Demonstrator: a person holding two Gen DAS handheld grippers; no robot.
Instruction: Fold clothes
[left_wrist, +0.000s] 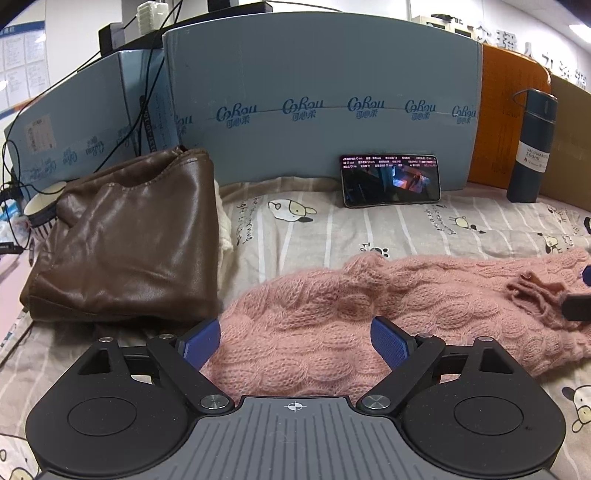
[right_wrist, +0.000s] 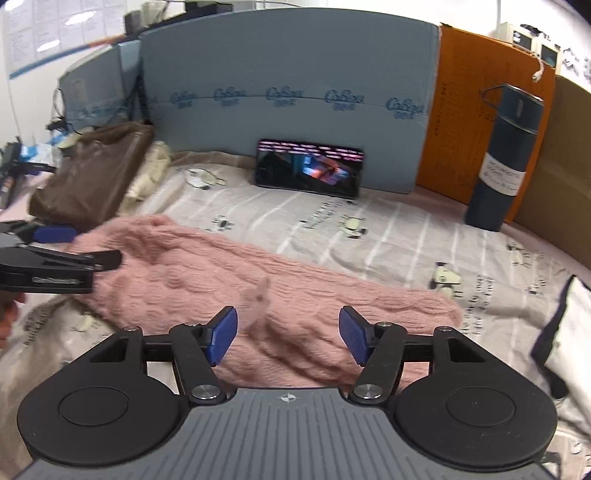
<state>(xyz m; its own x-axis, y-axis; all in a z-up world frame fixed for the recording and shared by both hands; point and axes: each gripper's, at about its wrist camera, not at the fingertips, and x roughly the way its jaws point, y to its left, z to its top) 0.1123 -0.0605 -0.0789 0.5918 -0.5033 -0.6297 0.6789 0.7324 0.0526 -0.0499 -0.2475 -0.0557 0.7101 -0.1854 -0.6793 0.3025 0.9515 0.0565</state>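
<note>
Only right wrist view shows white cushion (right_wrist: 569, 332) beside pink sweater (right_wrist: 280, 280).

Even indoor light, soft shadows; fisheye-bent edges; right view motion-blurred, left sharp.

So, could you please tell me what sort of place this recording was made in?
Probably an office desk set up as a folding station: a cartoon-print sheet covers the surface, tissue cartons wall it in, and cables and wall notices sit behind, with a phone propped up.
</note>
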